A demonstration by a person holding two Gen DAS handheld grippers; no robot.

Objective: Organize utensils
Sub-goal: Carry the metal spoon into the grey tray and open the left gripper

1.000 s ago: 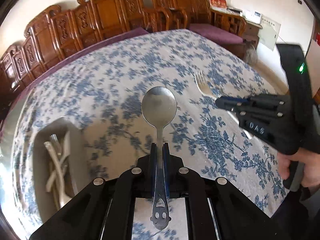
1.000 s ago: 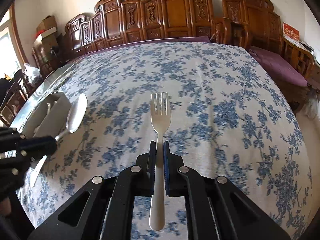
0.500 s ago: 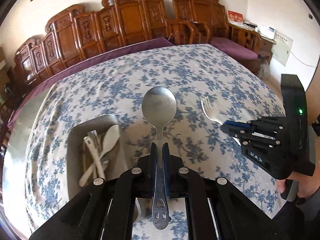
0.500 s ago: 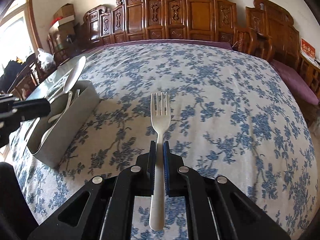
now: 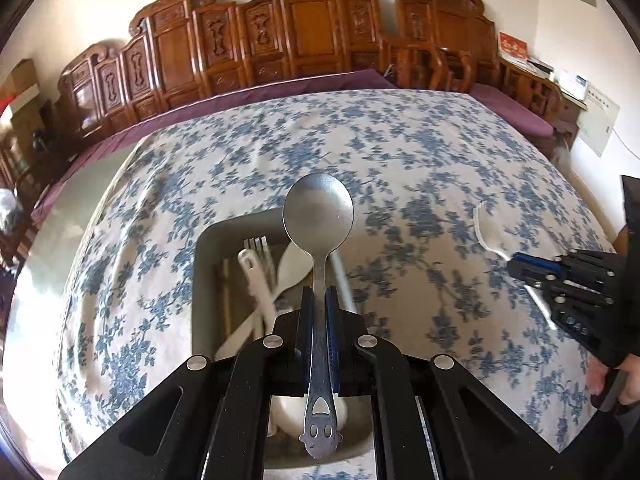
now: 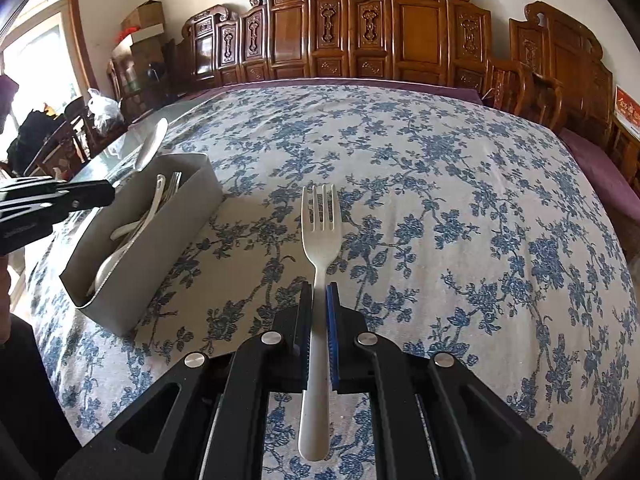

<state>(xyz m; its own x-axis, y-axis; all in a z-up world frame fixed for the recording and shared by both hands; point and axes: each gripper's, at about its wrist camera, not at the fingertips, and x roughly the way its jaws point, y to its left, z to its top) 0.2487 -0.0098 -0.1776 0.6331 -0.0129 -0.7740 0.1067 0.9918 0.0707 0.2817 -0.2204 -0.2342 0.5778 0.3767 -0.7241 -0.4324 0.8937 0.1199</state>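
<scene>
So both grippers are loaded up here. The left gripper is clamped tight on the neck of a metal spoon, bowl sticking out forward and the handle end with its little cutout face poking back toward the camera. From the left wrist view the spoon hangs right over the grey utensil tray, which sits on the blue floral tablecloth and already has a few things in it: a metal fork, a white spoon and a white handle lying crossed over each other. You can't really sort out more than that, since the gripper body covers the near half of the tray. The right gripper is pinched on the handle of a white fork, tines pointing away, held above bare tablecloth well to the right of the tray. In the right wrist view the left gripper comes in from the left edge with the spoon bowl sticking up past the tray's far end. In the left wrist view the right gripper shows at the right edge, a bit blurry, with a hand gripping it. Carved wooden chairs line the far side of the table.
</scene>
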